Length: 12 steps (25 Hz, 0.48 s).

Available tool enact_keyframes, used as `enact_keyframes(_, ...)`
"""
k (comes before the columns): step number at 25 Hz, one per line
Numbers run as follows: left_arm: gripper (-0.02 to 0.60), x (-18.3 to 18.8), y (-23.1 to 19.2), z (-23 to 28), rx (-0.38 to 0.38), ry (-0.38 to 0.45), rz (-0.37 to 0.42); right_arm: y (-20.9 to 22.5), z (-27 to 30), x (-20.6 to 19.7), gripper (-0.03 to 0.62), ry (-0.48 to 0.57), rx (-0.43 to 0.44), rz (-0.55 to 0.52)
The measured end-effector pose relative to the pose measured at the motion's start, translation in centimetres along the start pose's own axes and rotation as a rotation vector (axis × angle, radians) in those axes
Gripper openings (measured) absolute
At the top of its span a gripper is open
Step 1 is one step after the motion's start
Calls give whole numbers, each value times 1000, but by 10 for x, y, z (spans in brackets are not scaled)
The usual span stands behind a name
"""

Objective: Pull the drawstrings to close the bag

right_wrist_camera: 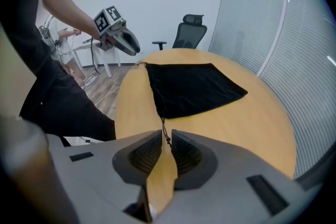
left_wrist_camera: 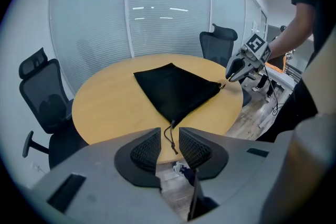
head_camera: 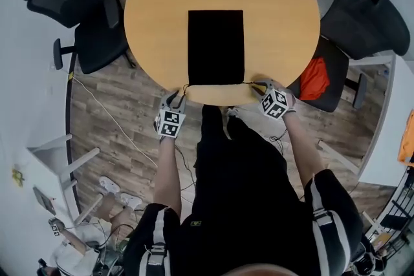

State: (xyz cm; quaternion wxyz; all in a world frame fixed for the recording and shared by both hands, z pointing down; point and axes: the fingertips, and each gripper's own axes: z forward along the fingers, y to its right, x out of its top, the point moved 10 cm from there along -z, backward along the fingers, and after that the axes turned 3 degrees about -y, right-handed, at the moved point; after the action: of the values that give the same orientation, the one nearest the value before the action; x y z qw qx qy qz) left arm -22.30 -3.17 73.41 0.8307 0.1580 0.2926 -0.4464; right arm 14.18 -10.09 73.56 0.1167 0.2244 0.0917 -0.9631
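Observation:
A flat black drawstring bag lies on the round wooden table, its mouth toward the near edge. My left gripper sits at the near-left corner. Its jaws are a small way apart, and the left drawstring's knotted end hangs loose between them. My right gripper is at the near-right corner, jaws drawn close around the right drawstring, which runs straight to the bag. In the head view the left gripper and right gripper flank the bag's mouth.
Black office chairs stand at the far left and the right. A red item lies on a seat by the right chair. The person's body is close to the table's near edge. Cables trail on the wooden floor.

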Motion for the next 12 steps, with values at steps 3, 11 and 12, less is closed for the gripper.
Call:
enact_keyframes(3, 95, -5, -7, 15, -20, -34, -1, 0, 12, 1, 110, -45, 9, -19)
enact_keyframes(11, 112, -3, -13, 36, -109, -94, 53, 0, 32, 13, 112, -118, 65, -58)
enact_keyframes(12, 112, -3, -13, 39, -116, -99, 60, 0, 34, 14, 112, -125, 70, -60)
